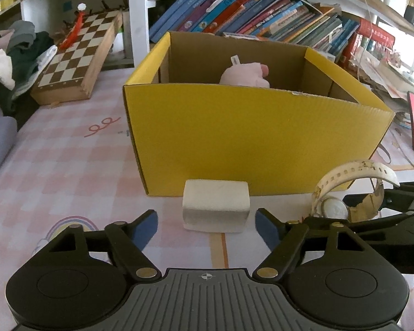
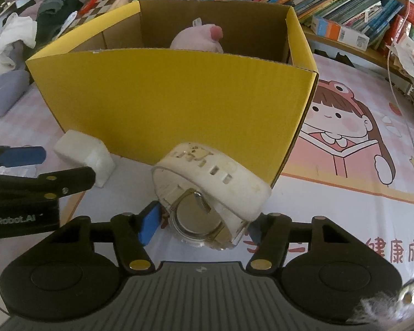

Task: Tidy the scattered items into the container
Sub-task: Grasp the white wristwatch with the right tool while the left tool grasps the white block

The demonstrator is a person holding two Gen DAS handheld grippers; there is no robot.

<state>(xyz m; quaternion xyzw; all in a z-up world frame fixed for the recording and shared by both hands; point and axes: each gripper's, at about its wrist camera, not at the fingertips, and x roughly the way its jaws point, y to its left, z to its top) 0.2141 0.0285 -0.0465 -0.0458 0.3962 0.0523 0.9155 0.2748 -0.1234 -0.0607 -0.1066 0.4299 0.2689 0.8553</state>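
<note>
At the centre of the desk (image 1: 69, 165), on a pink checked mat, stands the yellow cardboard box (image 1: 251, 140) with its top open. Inside it, toward the 12 o'clock wall, lies a pink plush toy (image 1: 245, 75).

Left tool (image 1: 207, 224): released. Its blue pads (image 1: 145, 227) stand apart, with open gaps on both sides of the white block (image 1: 216, 207). That block lies on the mat just beside the box's near wall, at 12 o'clock from the tool, and only its near edge sits level with the pad tips.

Right tool (image 2: 201, 224): clenched on the white wristwatch (image 2: 207, 193). One blue pad (image 2: 150, 222) presses the watch case from 9 o'clock; the opposite pad, at 3 o'clock, is mostly hidden behind the strap, which it meets. The watch stands on edge with its case back facing the camera and its strap arching over toward 12 o'clock. It is close to the near right corner of the box, outside it. Whether the watch still rests on the mat cannot be determined.

In the right wrist view, the left tool appears at 9 o'clock, with the white block just beyond its fingers.

Behind the box, at 12 o'clock, a row of leaning books (image 1: 262, 11) fills a shelf. A folded chessboard (image 1: 77, 60) lies at 10 o'clock.
</note>
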